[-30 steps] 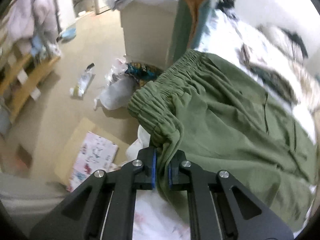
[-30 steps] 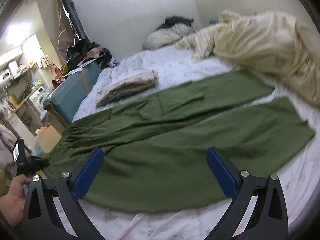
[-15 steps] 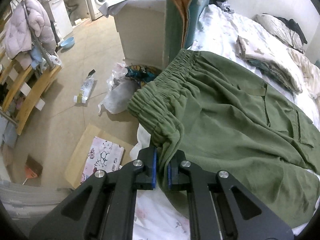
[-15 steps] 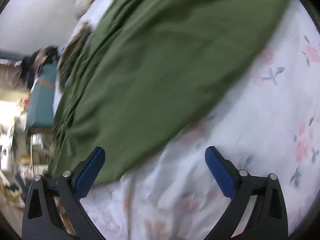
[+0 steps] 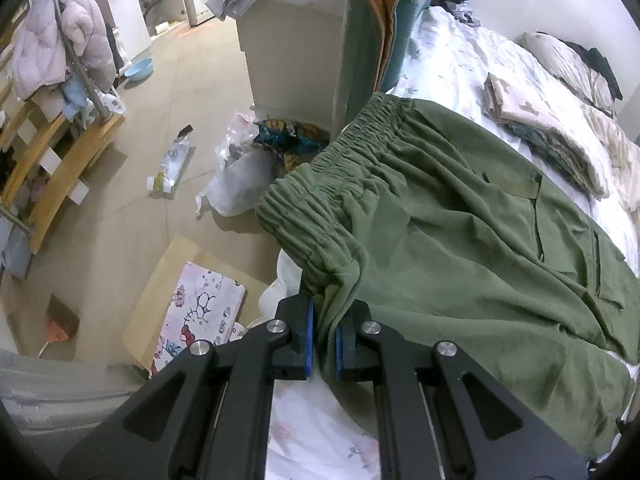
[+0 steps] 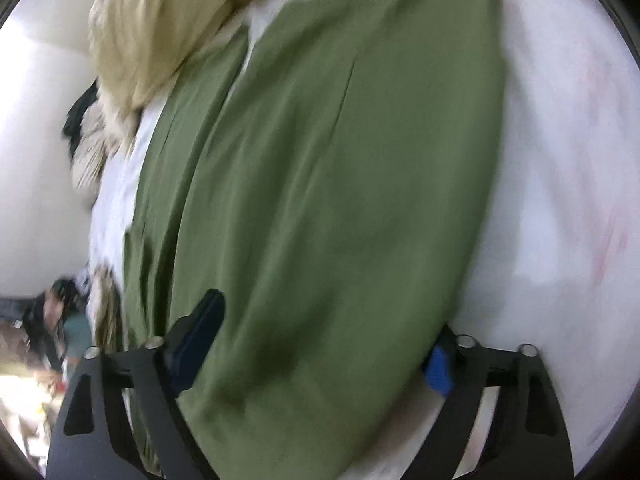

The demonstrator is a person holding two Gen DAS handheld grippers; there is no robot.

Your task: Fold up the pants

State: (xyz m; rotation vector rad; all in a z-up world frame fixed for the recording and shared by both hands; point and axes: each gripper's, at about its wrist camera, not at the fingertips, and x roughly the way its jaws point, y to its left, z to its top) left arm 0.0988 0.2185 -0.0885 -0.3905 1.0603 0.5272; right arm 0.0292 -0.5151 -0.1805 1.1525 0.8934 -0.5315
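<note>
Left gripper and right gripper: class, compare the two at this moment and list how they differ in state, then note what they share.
1. The left gripper is shut on the waistband corner of the green pants; the right gripper has its jaws wide, closing, not yet pressing cloth.
2. The left gripper's view is sharp; the right gripper's is motion-blurred.
Shared: both have black arms with blue pads and have the pants' cloth between the fingers.

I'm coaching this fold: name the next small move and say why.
Probably finish closing the right gripper on the pant leg. Its jaws are closing with the leg's edge between them but not yet pinched, while the left gripper already clamps the waistband corner.
</note>
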